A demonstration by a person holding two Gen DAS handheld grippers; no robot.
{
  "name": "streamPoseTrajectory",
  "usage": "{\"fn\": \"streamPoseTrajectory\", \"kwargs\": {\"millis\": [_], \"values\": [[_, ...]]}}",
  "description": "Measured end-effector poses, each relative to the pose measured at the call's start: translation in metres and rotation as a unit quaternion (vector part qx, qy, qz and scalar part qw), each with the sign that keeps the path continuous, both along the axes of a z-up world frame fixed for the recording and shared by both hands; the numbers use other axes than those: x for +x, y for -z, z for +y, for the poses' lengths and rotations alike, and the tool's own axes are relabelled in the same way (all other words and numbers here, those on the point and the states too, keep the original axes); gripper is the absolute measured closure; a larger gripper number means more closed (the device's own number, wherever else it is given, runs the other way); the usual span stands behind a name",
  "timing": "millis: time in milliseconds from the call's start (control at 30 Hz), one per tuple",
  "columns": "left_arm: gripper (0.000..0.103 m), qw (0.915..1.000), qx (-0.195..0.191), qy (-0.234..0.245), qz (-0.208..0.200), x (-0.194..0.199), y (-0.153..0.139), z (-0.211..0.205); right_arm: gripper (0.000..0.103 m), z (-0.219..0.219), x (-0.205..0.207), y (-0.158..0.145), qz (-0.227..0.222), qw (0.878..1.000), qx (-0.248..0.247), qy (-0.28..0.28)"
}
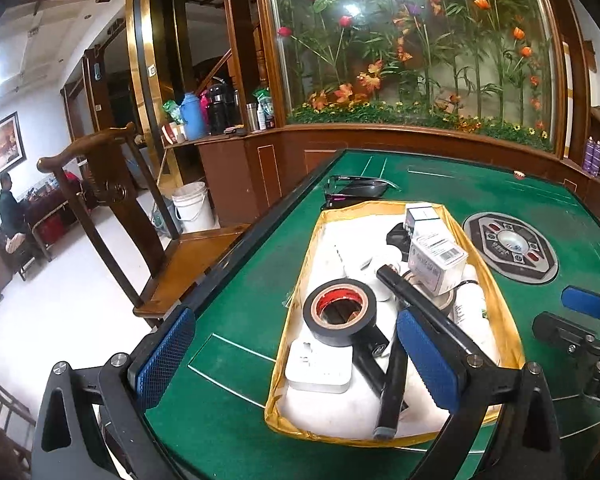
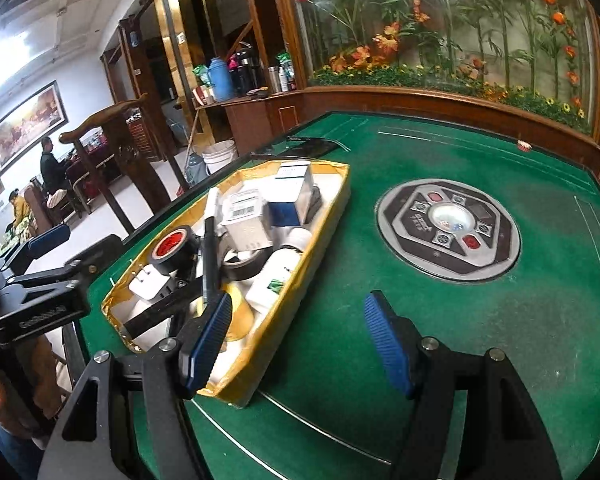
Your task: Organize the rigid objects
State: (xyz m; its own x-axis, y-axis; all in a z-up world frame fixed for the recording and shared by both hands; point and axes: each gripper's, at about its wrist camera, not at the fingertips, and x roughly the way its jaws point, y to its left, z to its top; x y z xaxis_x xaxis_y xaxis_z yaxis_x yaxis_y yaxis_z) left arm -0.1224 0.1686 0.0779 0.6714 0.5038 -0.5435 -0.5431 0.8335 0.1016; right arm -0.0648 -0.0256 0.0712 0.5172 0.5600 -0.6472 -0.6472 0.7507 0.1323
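A shallow yellow-rimmed tray (image 1: 292,360) on the green table holds a black tape roll with a red core (image 1: 339,312), a white power adapter (image 1: 318,368), black pens (image 1: 392,384), small white boxes (image 1: 436,260) and white bottles (image 1: 472,308). My left gripper (image 1: 296,360) is open and empty, hovering above the tray's near end. My right gripper (image 2: 300,340) is open and empty over the tray's near right rim (image 2: 268,328) and the felt beside it. The tape roll (image 2: 172,250) and a white bottle (image 2: 276,276) show in the right wrist view.
A round dice panel (image 2: 448,228) is set in the green table's middle (image 2: 500,320). Dark glasses (image 1: 356,188) lie beyond the tray. A wooden chair (image 1: 112,216) stands at the table's left edge. A wooden cabinet and a glass flower display stand behind.
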Motion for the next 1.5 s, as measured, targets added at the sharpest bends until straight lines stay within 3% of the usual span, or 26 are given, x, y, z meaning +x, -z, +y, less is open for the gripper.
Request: {"fn": "streamPoseTrajectory", "kwargs": {"millis": [233,400,533,933,1500], "values": [[0.001,0.9999,0.007,0.011,0.007,-0.002,0.003,-0.005,0.035,0.011,-0.012,-0.001,-0.014,1.000,-0.004,-0.020],[0.000,0.9967,0.073,-0.004,0.035,0.000,0.003,-0.021,0.035,0.013,-0.015,-0.001,-0.018,1.000,-0.006,-0.022],[0.001,0.9976,0.060,0.006,0.033,0.000,0.003,-0.025,0.035,0.012,-0.014,-0.001,-0.016,1.000,-0.003,-0.020],[0.000,0.9951,0.089,0.011,0.043,0.000,0.003,-0.042,0.035,0.008,-0.015,-0.001,-0.016,1.000,0.003,-0.017],[0.000,0.9951,0.082,0.015,0.053,-0.004,0.002,-0.049,0.035,0.002,-0.014,-0.002,-0.015,1.000,0.006,-0.011]]}}
